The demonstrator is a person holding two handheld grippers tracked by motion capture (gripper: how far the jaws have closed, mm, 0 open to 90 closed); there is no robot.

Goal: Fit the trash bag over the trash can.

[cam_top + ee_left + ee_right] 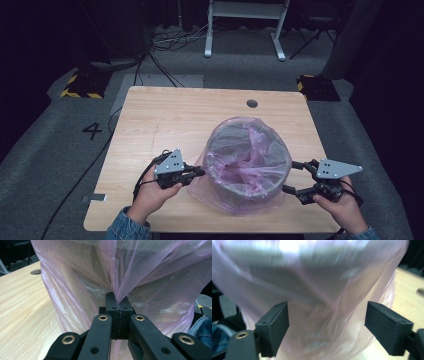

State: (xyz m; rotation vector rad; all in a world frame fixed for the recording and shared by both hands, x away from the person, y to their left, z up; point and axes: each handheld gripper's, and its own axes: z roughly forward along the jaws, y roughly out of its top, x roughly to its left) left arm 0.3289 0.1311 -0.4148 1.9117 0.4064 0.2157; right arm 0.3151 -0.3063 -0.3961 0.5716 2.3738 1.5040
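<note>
A grey round bin [247, 162] stands on the wooden table [165, 120], lined and draped with a thin pink plastic bag [240, 150]. My left gripper [200, 172] is at the bin's left side, its jaws shut on a pinched fold of the pink bag [120, 293]. My right gripper [292, 176] is at the bin's right side with its jaws spread wide. In the right gripper view the bag-covered bin wall [322, 302] lies just beyond the two pads, blurred, with neither pad pressing on it.
A round cable hole [252, 103] sits near the table's far edge. Beyond the table are a white frame's legs [245, 30], floor cables and two yellow-and-black striped bases [80, 85]. A grey cable [80, 185] runs along the floor at left.
</note>
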